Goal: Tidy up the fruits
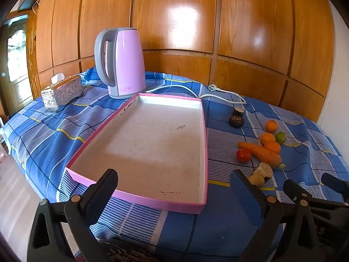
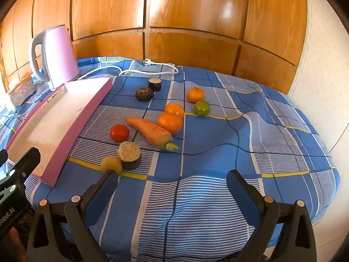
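A shallow pink tray [image 1: 204, 144] with a white floor lies empty on the blue checked cloth; its pink side wall shows in the right wrist view [image 2: 87, 118]. To its right lie a carrot [image 2: 152, 132], a red tomato [image 2: 119, 132], three oranges [image 2: 170, 122] [image 2: 174, 109] [image 2: 196, 94], a green fruit [image 2: 202, 108], a yellow fruit [image 2: 111, 163] and a cut brown piece [image 2: 129, 155]. The same pile shows in the left wrist view around the carrot [image 1: 260, 152]. My left gripper [image 1: 174, 194] is open over the tray's near edge. My right gripper [image 2: 172, 187] is open, just short of the yellow fruit.
A pink kettle [image 1: 125, 63] stands behind the tray, its white cord and plug [image 1: 212, 88] trailing right. A silver tissue box [image 1: 62, 92] sits at the far left. Two dark round pieces [image 2: 144, 94] [image 2: 155, 84] lie beyond the fruit. Wooden panels back the table.
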Tool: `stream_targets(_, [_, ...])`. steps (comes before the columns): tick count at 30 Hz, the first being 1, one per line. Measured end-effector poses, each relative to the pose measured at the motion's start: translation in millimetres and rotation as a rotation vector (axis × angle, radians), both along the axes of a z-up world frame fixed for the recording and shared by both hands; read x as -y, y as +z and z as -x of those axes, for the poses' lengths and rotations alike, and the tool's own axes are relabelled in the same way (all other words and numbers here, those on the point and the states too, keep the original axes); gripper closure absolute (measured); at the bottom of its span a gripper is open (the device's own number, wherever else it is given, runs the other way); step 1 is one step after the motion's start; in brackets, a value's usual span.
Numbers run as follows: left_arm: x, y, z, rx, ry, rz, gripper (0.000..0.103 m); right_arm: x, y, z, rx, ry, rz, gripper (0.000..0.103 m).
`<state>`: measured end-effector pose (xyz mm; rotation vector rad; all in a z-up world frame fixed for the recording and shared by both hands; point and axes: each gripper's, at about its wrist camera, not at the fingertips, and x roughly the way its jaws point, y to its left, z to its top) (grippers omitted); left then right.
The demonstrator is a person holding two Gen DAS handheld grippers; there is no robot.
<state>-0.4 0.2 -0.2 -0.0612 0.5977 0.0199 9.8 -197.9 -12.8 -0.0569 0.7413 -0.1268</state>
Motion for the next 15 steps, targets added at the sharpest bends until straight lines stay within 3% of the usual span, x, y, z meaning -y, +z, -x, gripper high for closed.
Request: stream_targets(15, [0.5, -1.5, 0.6, -0.002, -0.003, -0.008, 0.001, 2.4, -2.3, -0.5, -0.002, 0.006, -0.018, 0.001])
